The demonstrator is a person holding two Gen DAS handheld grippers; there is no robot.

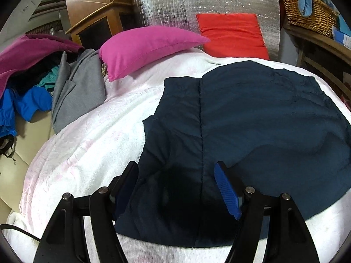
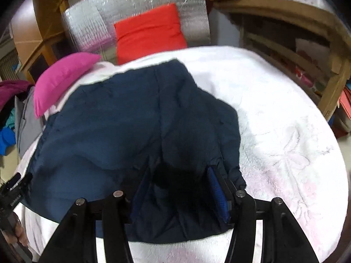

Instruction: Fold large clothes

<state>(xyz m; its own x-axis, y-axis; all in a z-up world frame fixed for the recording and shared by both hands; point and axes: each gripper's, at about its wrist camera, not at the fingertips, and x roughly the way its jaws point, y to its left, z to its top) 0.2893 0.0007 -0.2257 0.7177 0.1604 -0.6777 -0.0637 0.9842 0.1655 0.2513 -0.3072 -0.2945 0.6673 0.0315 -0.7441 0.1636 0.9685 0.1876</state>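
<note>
A dark navy garment (image 1: 252, 118) lies spread and partly folded on a white blanket (image 1: 87, 144); it also shows in the right wrist view (image 2: 122, 122). A seam runs down its middle. My left gripper (image 1: 175, 171) is open, its blue-padded fingers hovering over the garment's near left part. My right gripper (image 2: 177, 173) is open above the garment's near right edge, fingers either side of a fold. Neither holds cloth.
A pink pillow (image 1: 149, 46) and a red cushion (image 1: 232, 35) lie at the far end against silver foil. A pile of grey, blue and magenta clothes (image 1: 43, 83) lies at the left. A wicker basket (image 1: 307, 11) stands on a wooden shelf at the right.
</note>
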